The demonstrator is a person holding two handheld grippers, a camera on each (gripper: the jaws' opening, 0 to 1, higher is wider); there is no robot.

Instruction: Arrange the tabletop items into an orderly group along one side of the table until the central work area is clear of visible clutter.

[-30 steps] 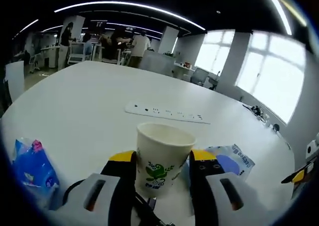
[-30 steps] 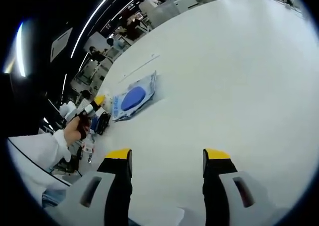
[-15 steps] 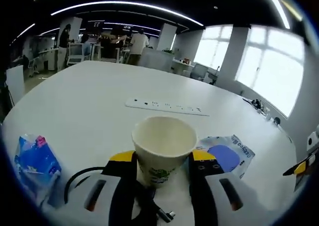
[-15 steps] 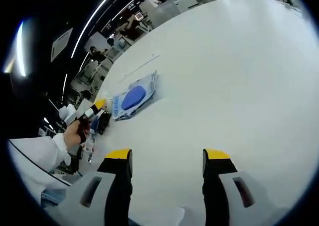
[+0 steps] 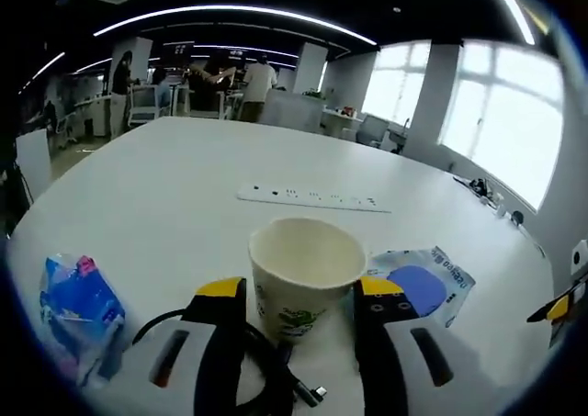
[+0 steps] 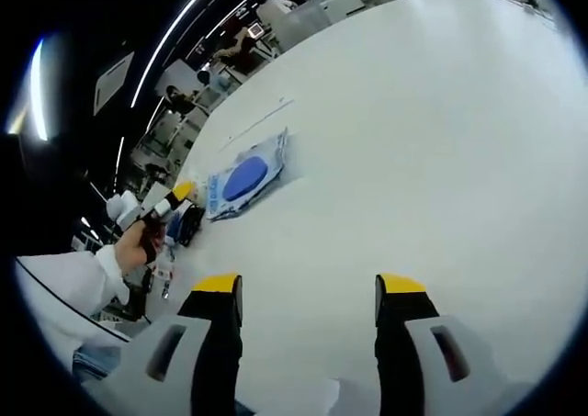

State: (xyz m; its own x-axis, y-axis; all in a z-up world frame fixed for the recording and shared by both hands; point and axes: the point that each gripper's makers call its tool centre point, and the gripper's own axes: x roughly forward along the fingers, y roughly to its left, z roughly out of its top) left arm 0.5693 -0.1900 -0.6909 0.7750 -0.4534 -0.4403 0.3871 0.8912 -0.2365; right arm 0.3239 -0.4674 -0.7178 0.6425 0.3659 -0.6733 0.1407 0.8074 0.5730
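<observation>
Paper cup [image 5: 305, 274], round-rimmed, stands between left gripper [image 5: 299, 297] jaws.

Yellow-tipped black jaws, white sleeve [image 6: 64, 283]

Bright windows [image 5: 501, 113], curved ceiling lights [image 5: 230, 10]

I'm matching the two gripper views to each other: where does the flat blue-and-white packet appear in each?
Left gripper view: the packet lies on the table right of centre, beside the paper cup between the left tongs.
Right gripper view: the packet lies left of centre, up and left of the open right tongs.
Shared landmark: the white power strip, behind the packet, a thin line here.
</observation>
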